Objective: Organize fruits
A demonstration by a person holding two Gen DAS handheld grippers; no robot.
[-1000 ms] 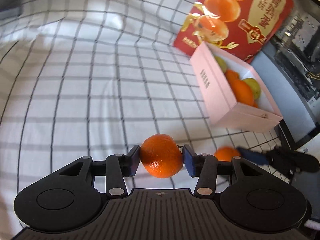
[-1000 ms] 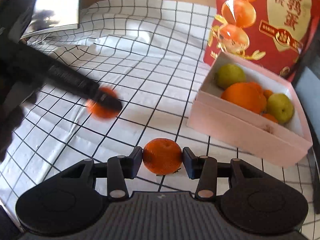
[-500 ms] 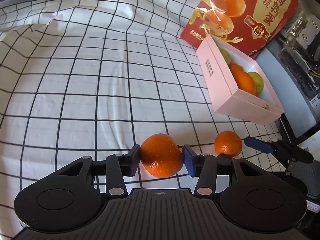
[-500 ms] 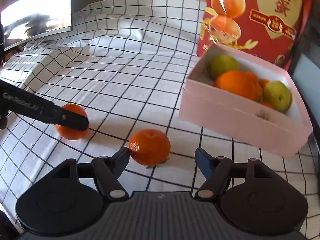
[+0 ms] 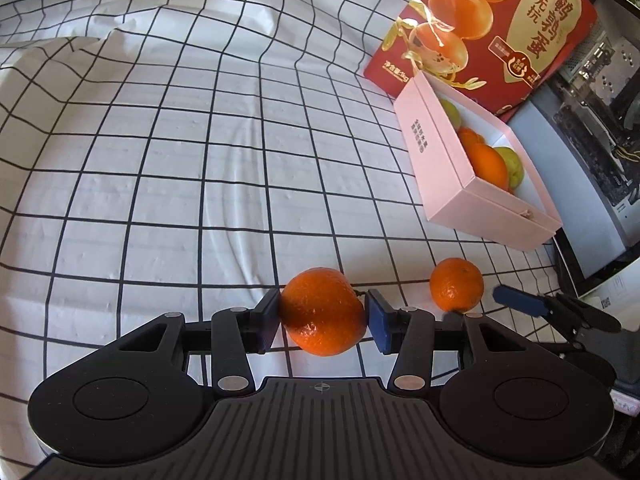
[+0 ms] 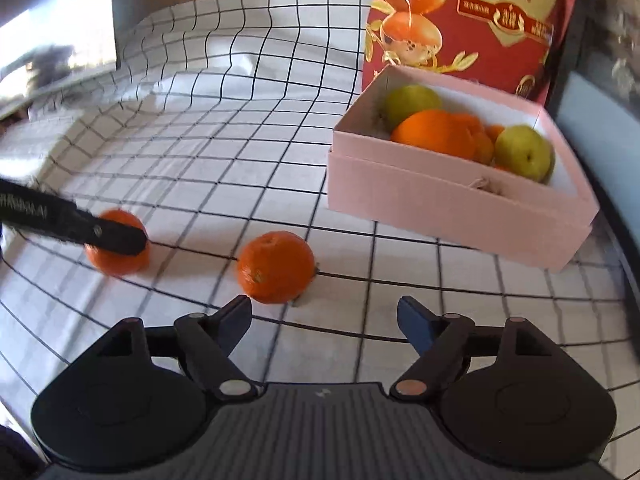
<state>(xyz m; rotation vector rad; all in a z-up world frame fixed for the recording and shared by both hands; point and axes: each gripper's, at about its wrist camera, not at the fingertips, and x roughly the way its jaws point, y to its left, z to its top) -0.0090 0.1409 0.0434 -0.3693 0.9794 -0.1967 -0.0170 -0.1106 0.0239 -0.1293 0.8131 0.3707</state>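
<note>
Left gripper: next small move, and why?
Probably carry it toward the pink box. The left gripper is already shut on an orange, the box holds other fruit, and the right gripper, whose jaws have just been opening, is empty.

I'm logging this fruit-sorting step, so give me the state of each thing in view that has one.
left gripper: shut on an orange.
held orange: clamped between the pads.
right gripper: open, jaws just widened, nothing between them.
loose orange: resting on the checked cloth, beyond the right fingertips.
pink box: open, holding oranges and green fruit.
red carton: standing behind the box.
</note>
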